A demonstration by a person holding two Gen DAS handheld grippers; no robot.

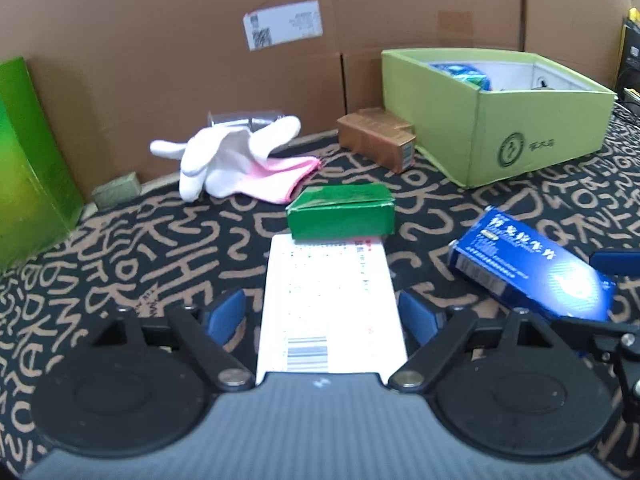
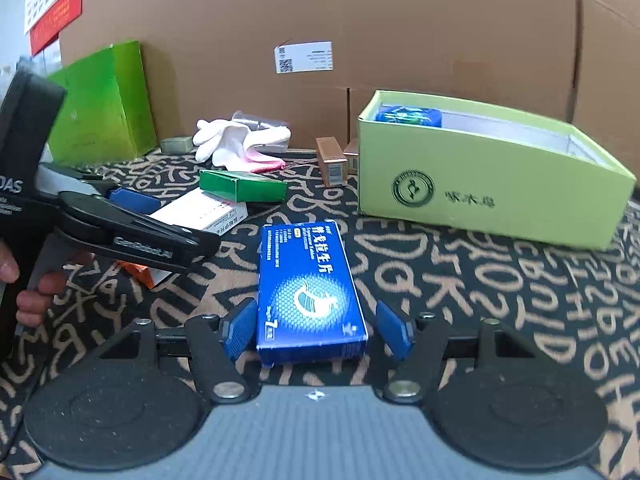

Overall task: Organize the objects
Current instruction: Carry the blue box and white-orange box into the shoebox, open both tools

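Nearest the lens, the left gripper (image 1: 322, 314) straddles a white box (image 1: 330, 308) lying flat on the patterned cloth (image 1: 160, 248); its blue pads (image 1: 224, 314) stand wide on both sides, with gaps showing, so nothing is clamped. At twelve o'clock from that box, touching its far end, sits a dark green box (image 1: 342, 216). Over at ten o'clock lies a white glove (image 1: 228, 160) on a pink cloth (image 1: 288, 176).

Across to the right gripper (image 2: 316, 332), and it brackets a blue box (image 2: 308, 288), fingers parted on both sides with clear gaps, not pressing. At two o'clock from the blue box stands the open light green bin (image 2: 480, 184), a blue packet (image 2: 408, 114) already inside. Copper boxes (image 2: 332, 156) stand just beside the bin's left wall. A person's hand (image 2: 28, 292) grips the left tool's handle at nine o'clock.
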